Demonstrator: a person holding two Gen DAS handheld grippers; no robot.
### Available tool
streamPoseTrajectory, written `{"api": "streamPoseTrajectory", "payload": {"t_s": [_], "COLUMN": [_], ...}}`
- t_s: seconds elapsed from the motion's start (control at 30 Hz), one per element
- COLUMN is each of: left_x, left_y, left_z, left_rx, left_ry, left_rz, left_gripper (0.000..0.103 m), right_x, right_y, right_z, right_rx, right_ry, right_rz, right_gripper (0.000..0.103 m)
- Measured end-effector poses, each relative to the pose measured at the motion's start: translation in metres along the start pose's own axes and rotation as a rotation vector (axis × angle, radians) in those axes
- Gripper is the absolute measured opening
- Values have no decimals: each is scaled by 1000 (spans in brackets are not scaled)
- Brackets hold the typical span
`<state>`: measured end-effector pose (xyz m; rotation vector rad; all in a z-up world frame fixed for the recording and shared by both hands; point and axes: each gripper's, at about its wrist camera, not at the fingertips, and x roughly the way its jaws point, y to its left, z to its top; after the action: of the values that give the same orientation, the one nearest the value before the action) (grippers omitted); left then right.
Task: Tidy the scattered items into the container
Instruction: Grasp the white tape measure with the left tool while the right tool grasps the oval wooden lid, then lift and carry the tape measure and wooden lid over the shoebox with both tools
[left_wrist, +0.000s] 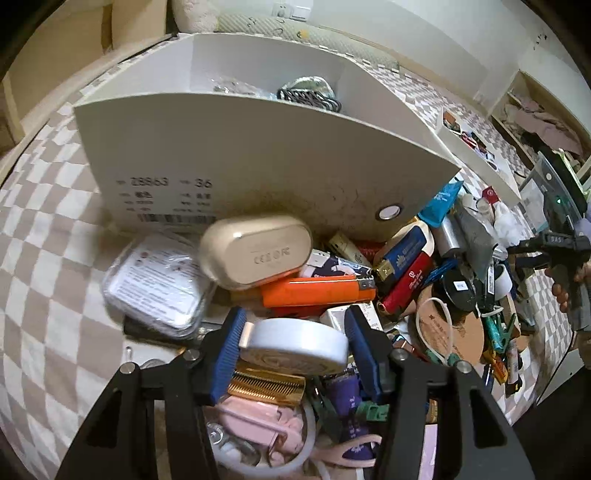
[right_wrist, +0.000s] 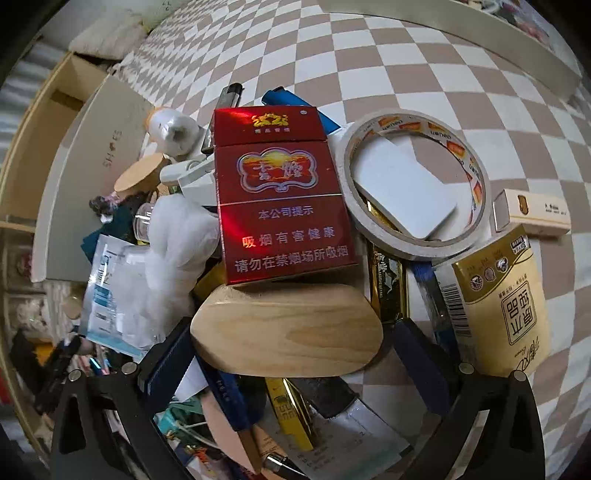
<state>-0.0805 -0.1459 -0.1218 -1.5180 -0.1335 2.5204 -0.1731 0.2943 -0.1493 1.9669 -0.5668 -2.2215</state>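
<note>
On the left, our left gripper (left_wrist: 293, 343) has its blue-padded fingers (left_wrist: 229, 347) set against both sides of a flat white round case (left_wrist: 295, 345); they look closed on it, the case lying between the pads with its broad face tilted up and its width running across from pad to pad; it sits at the near edge of the heap on the checkered bed cover (left_wrist: 44, 258). The white shoebox (left_wrist: 258, 162), which we take for the container, stands straight ahead beyond the heap, its open top past the near wall; so we judge the move turns on lifting the case up and forward over that wall. The case is smooth, rigid and shallow, with a raised ring pattern on its face.

On the right, our right gripper (right_wrist: 291, 332) straddles a pale wooden oval block (right_wrist: 288, 332); the left pad touches it, but the right finger's contact is unclear, so we cannot tell whether it grips; the block's long axis runs across the fingers. Just beyond it lie a red cigarette pack (right_wrist: 280, 192) and a tape roll (right_wrist: 413, 181); the grey box wall (right_wrist: 103, 147) stands toward the left edge of this view.
</note>
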Motion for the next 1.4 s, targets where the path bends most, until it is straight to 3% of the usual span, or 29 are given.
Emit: {"api": "streamPoseTrajectory", "payload": {"t_s": [0.07, 0.33, 0.67, 0.9, 1.13, 1.4], "left_x": [0, -6, -26, -43, -58, -66], "left_y": [-4, -7, -14, -24, -31, -33], "left_z": [3, 4, 1, -2, -9, -19], "left_rx": [-9, -34, -41, -33, -29, -42], "left_ry": [-3, -25, -67, -100, -123, -125], "left_rz": [0, 2, -3, -14, -17, -19], "left_gripper": [55, 55, 55, 55, 55, 55], "right_x": [0, -12, -70, -83, -81, -53], "right_y": [5, 13, 21, 37, 57, 81], "right_z": [-2, -9, -11, -5, -17, -41], "right_rx": [-11, -34, 20, 13, -11, -89], "right_ry": [10, 5, -135, -182, -170, -83], "right_rz": [-4, -30, 105, 154, 174, 145], "right_gripper": [94, 94, 94, 94, 94, 94]}}
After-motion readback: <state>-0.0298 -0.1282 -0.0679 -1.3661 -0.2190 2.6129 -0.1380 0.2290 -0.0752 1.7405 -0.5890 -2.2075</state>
